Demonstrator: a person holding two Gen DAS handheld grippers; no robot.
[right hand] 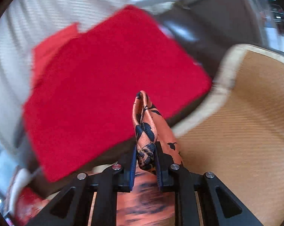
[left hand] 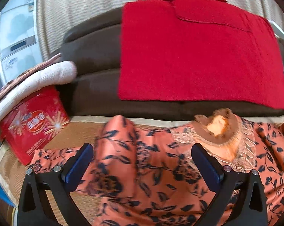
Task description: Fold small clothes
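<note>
Seemingly early on — the right gripper (right hand: 144, 162) is pinching the orange floral satin garment (left hand: 151, 169), jaws narrow; the left gripper (left hand: 142, 162) is hovering wide above it, below the folded red towel (left hand: 194, 56).

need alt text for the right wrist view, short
The right gripper is shut on a bunched fold of orange floral cloth, held above a tan woven mat. A red towel lies behind.

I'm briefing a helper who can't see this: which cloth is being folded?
Find the brown sofa with the plain red towel. On the woven mat before it lies the garment: salmon-orange with dark flowers, the only patterned cloth, pinched by the right gripper.
</note>
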